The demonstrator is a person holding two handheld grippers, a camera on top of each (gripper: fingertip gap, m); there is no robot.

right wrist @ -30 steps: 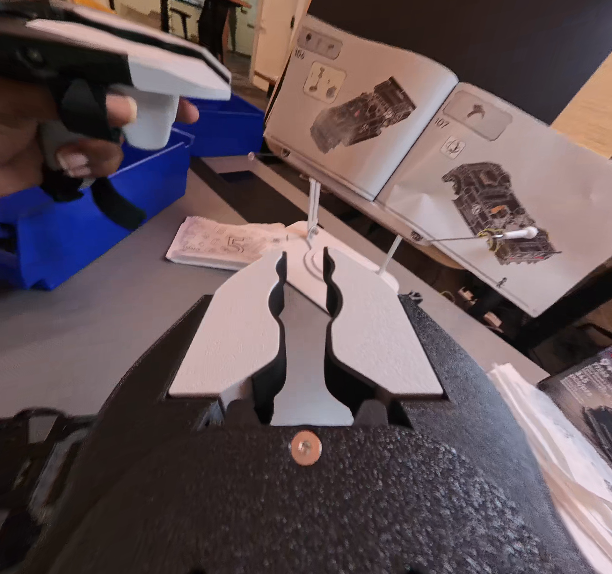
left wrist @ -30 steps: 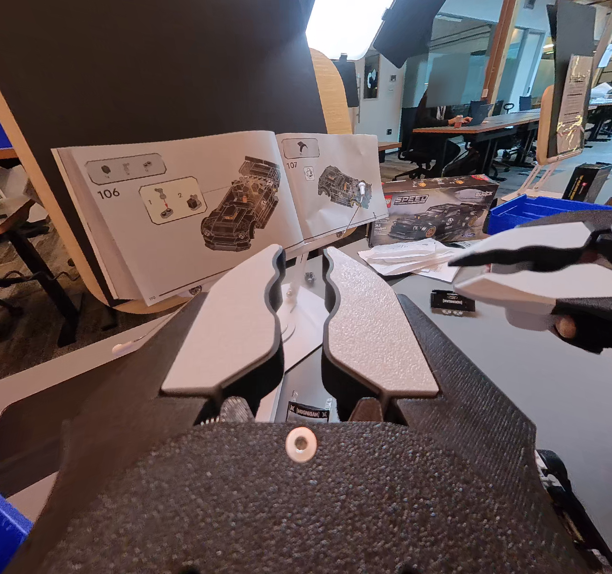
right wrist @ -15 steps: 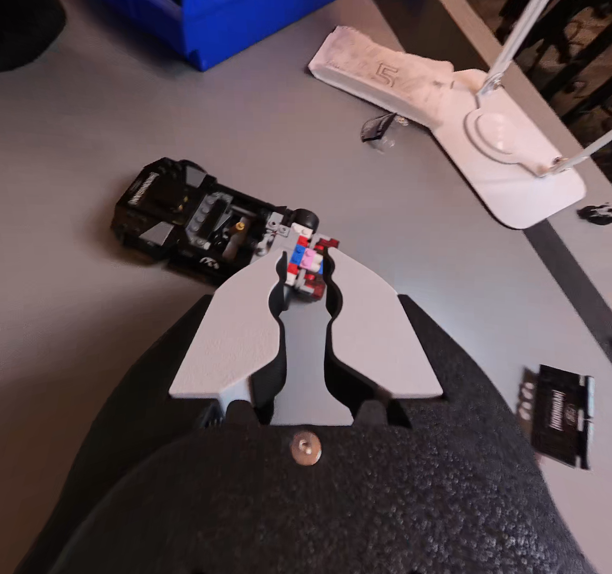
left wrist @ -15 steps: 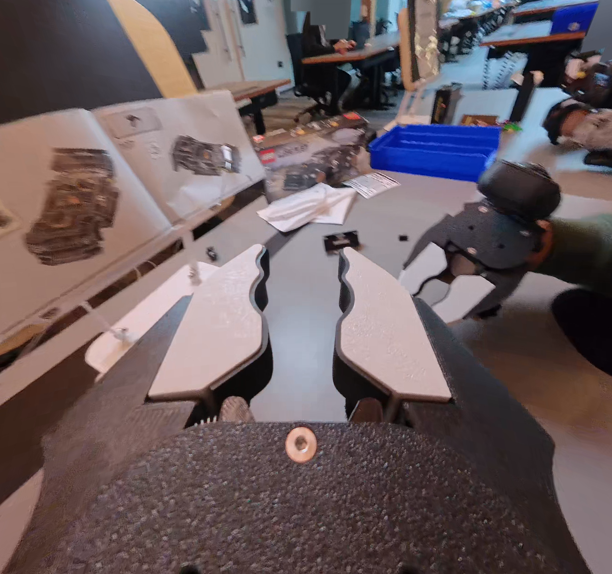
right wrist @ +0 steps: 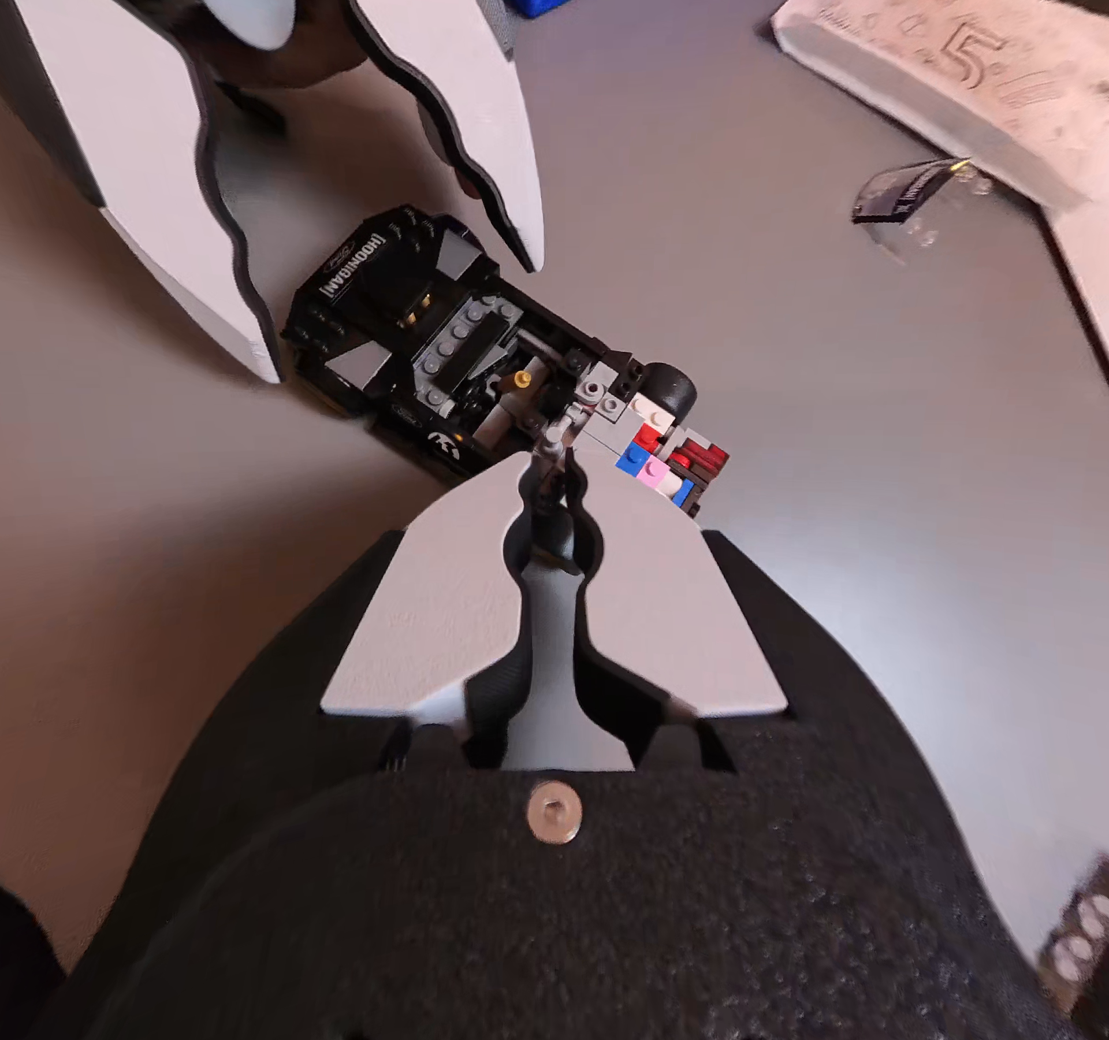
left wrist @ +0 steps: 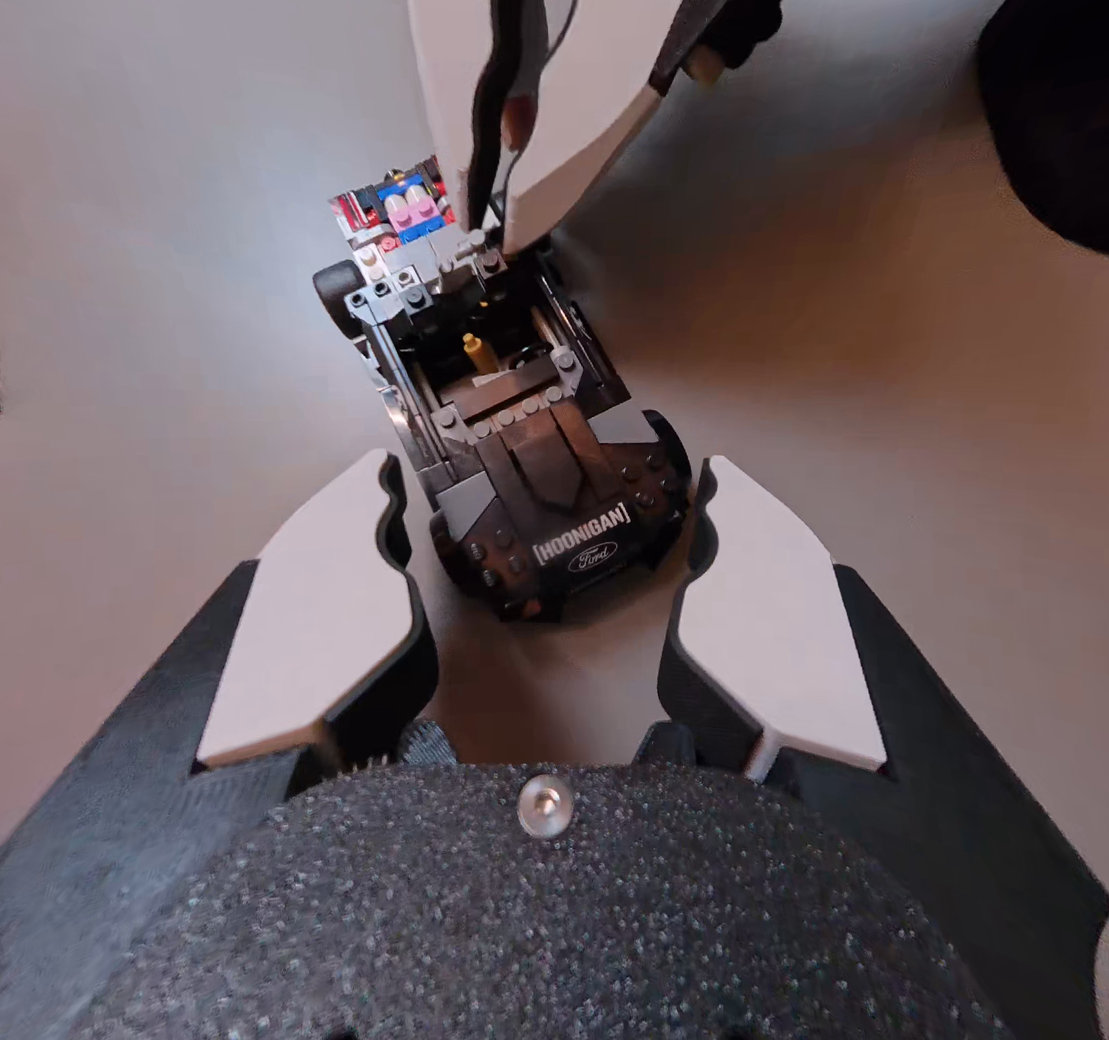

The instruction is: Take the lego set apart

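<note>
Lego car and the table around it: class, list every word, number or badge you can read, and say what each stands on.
I don't copy out writing; here is where it stands.
lego car, nose: white block lettering, an oval badge below it.
Car's side, right wrist view: a white mark and a small oval badge.
white paper bag: one large printed figure.
small black piece: lettering too blurred to read.
</note>
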